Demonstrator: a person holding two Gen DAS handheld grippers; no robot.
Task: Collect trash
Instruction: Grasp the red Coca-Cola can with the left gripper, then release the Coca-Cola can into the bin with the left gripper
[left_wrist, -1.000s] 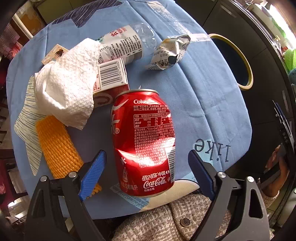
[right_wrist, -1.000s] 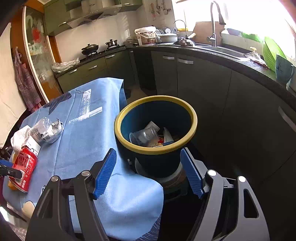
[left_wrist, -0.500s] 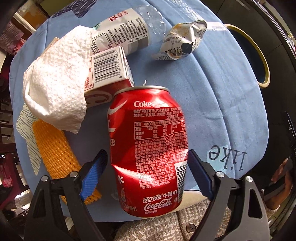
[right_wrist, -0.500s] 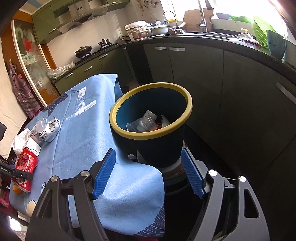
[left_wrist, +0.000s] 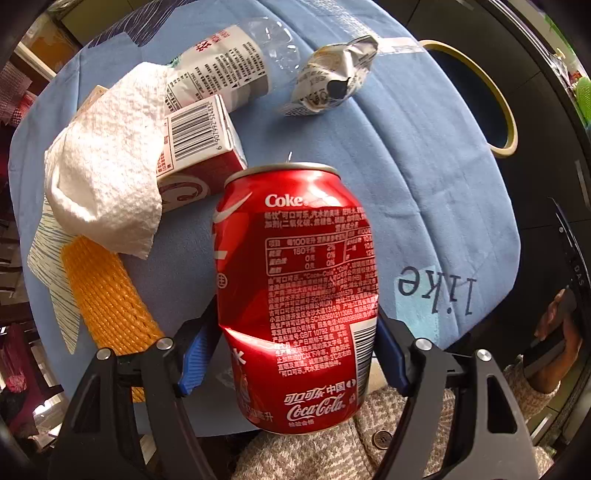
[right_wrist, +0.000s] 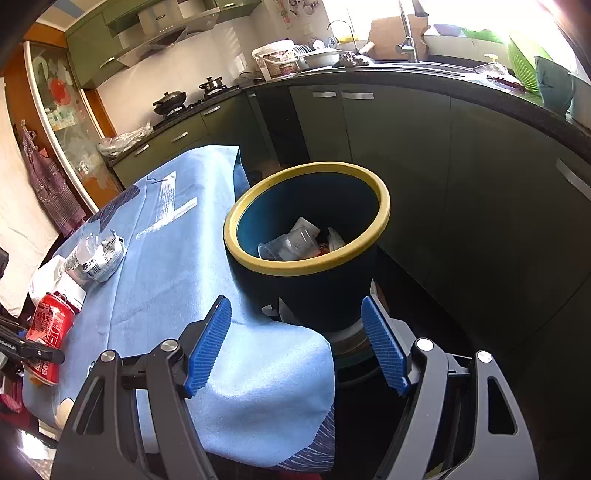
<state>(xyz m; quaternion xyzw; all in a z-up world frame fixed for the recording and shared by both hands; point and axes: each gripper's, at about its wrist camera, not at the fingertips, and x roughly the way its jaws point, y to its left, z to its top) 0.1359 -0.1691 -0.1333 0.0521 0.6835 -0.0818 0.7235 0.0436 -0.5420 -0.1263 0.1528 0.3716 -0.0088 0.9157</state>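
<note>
Now your left gripper (left_wrist: 295, 354) pinches one dented red Coca-Cola can (left_wrist: 295, 295), both blue pads against its sides, low on the blue tablecloth (left_wrist: 424, 177). At 10 to 12 o'clock lie one paper towel (left_wrist: 107, 184), one carton (left_wrist: 201, 147), one bottle (left_wrist: 221, 70), one crumpled wrapper (left_wrist: 332, 77). Your right gripper (right_wrist: 295, 343) hangs spread and empty before one yellow-rimmed bin (right_wrist: 310, 266).

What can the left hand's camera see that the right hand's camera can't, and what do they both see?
Only the left wrist view shows the orange foam net and the paper towel draped over a carton.

Only the right wrist view shows inside the bin: a clear plastic cup, plus the kitchen sink tap and stove.

Both show the red Coke can between the left gripper's fingers, the blue tablecloth and the yellow-rimmed bin.
</note>
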